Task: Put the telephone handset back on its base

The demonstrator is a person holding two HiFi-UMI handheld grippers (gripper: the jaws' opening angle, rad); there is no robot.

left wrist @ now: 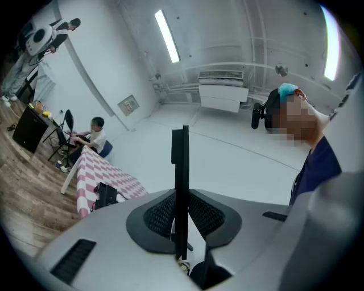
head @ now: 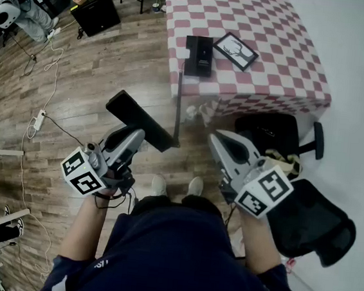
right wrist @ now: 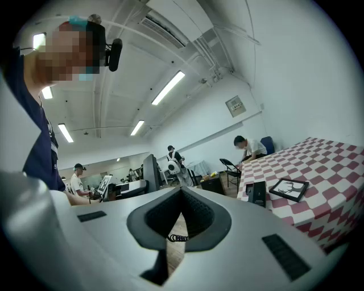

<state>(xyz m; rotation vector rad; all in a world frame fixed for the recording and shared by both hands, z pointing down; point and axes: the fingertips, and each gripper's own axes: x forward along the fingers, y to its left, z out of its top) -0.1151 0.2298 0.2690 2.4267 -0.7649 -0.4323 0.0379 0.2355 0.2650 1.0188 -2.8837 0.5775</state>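
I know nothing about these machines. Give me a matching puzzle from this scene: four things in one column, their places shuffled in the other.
1. telephone handset
2. telephone base
3. picture frame
4. office chair

A. on the floor, at the person's right
B. clamped in the left gripper
C. on the checked table, right of its neighbour
D. on the checked table, left of its neighbour

Pairs: 1B, 2D, 3C, 4A.

Base (head: 198, 56) on table (head: 287, 69), frame (head: 236, 50) just R of it, handset (head: 142, 121) nearer, L.
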